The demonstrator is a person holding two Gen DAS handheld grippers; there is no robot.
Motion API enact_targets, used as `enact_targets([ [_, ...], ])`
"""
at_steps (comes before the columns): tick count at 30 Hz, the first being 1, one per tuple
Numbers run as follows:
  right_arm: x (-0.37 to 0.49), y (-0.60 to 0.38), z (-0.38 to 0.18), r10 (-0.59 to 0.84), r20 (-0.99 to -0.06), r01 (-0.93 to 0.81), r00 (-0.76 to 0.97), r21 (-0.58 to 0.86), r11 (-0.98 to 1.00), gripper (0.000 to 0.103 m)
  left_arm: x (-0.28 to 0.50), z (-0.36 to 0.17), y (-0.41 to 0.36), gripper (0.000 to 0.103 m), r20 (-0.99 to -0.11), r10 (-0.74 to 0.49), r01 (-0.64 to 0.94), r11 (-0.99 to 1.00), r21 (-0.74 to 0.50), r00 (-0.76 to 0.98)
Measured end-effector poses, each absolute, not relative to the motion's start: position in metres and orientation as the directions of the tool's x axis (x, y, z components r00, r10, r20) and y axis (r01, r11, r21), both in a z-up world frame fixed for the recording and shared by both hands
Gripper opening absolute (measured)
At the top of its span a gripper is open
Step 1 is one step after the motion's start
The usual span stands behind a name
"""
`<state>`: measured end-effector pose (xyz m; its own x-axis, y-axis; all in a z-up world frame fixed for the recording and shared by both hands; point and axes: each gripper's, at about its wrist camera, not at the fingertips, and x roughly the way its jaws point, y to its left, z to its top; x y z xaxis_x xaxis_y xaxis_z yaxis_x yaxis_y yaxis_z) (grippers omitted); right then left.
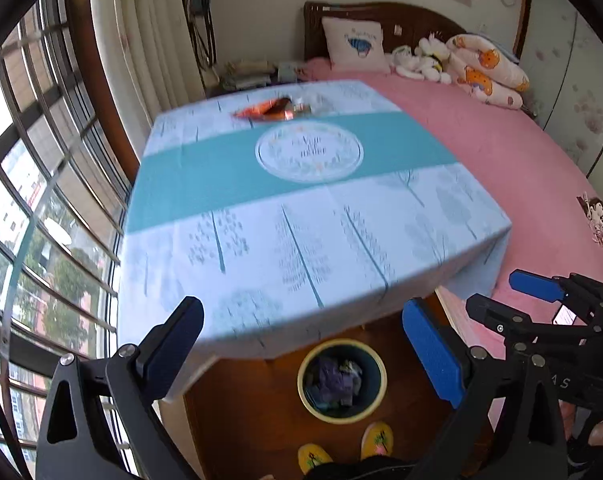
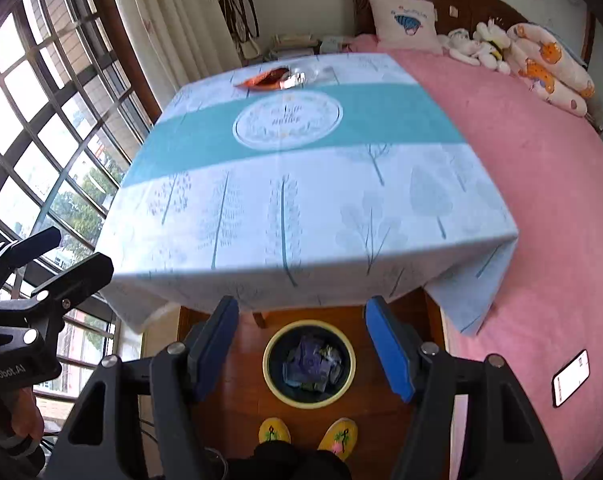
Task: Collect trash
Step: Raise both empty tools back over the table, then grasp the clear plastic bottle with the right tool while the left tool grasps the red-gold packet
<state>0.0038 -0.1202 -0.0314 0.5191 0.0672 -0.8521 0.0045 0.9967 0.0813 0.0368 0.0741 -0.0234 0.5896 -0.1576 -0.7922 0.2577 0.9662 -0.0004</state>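
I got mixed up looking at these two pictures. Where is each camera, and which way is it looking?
Left wrist: on the left tool, looking over the table; the right tool and slippers show.
Right wrist: on the right tool, facing likewise; the left tool shows.
Both share the bin and orange wrapper.

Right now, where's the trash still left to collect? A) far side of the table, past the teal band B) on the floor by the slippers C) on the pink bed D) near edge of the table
A: the orange wrapper and crumpled clear plastic lie on the table beyond its teal band, while both tongs, left and right, hang open and empty above the bin.
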Motion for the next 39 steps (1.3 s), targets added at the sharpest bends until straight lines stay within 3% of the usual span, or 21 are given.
enact_targets([
  [9,0.028,-0.115,0.017,0.034,-0.781,0.017,0.623,0.057,0.998,0.067,0.065,0.03,0.081,0.099,-0.708,-0.191,0.257,0.966,-0.015,0.68],
  [13,0.041,-0.112,0.034,0.04,-0.756,0.017,0.653,0.067,0.998,0.067,0.086,0.042,0.086,0.098,-0.704,-0.202,0.242,0.969,-0.044,0.681],
  [15,0.049,-0.112,0.039,0.047,-0.747,0.009,0.664,0.071,0.997,0.067,0.099,0.046,0.088,0.094,-0.705,-0.207,0.242,0.969,-0.052,0.678],
  [21,0.084,-0.117,0.046,0.084,-0.739,-0.033,0.668,0.084,0.996,0.067,0.135,0.053,0.08,0.093,-0.693,-0.159,0.21,0.978,-0.011,0.703],
  [27,0.155,-0.136,0.033,0.169,-0.765,-0.1,0.622,0.137,0.986,0.067,0.195,0.045,0.068,0.093,-0.701,-0.101,0.152,0.988,0.011,0.707],
  [39,0.36,-0.19,-0.02,0.336,-0.816,-0.187,0.47,0.28,0.942,0.067,0.386,-0.021,0.023,0.093,-0.81,0.01,0.024,0.999,0.029,0.587],
])
